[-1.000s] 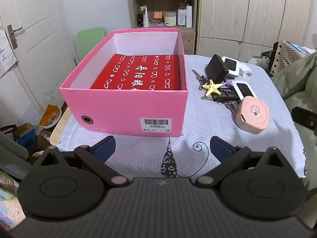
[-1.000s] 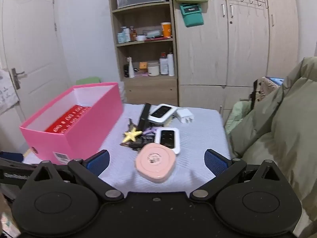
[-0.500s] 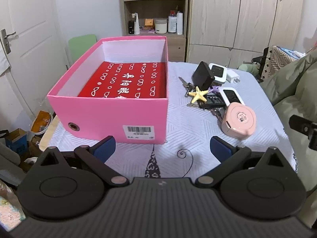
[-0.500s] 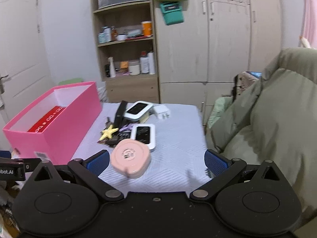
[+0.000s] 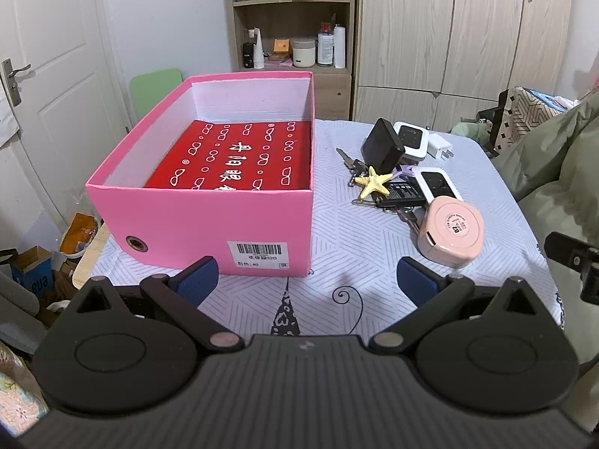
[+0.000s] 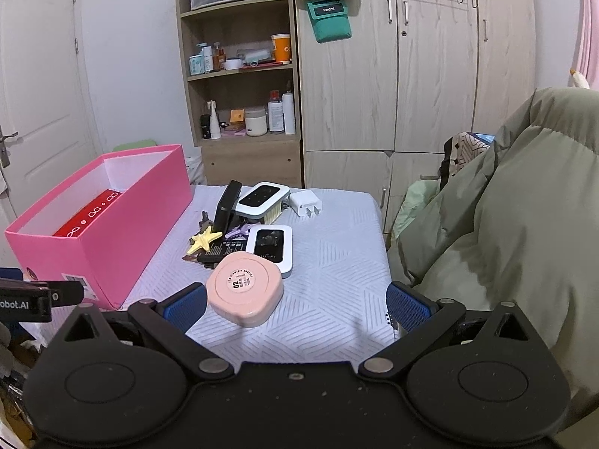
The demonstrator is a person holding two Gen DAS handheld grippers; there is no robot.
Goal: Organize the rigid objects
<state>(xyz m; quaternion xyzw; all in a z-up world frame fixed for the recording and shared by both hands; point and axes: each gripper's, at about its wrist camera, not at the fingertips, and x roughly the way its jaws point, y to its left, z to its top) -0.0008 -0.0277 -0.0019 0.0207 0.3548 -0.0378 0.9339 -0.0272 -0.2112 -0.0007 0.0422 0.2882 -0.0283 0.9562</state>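
An open pink box (image 5: 209,220) with a red lining stands on the left of the table; it also shows in the right wrist view (image 6: 112,232). To its right lies a cluster: a round pink case (image 5: 451,230) (image 6: 245,290), a yellow starfish (image 5: 372,181) (image 6: 204,239), keys (image 5: 350,162), a black block (image 5: 382,146), two white-and-black devices (image 5: 438,183) (image 6: 264,198) and a white charger (image 6: 307,204). My left gripper (image 5: 305,280) is open and empty before the box. My right gripper (image 6: 295,305) is open and empty, just short of the pink case.
The table (image 5: 359,247) has a striped white cloth. An olive-green padded coat (image 6: 505,224) lies along the right edge. A wooden shelf unit (image 6: 239,86) and wardrobes (image 6: 430,67) stand behind. A door (image 5: 45,86) and floor clutter (image 5: 33,269) are at left.
Both grippers have drawn back and risen a little, so the box and the cluster sit farther off. The right view has swung back left. Both stay open; no object moved.
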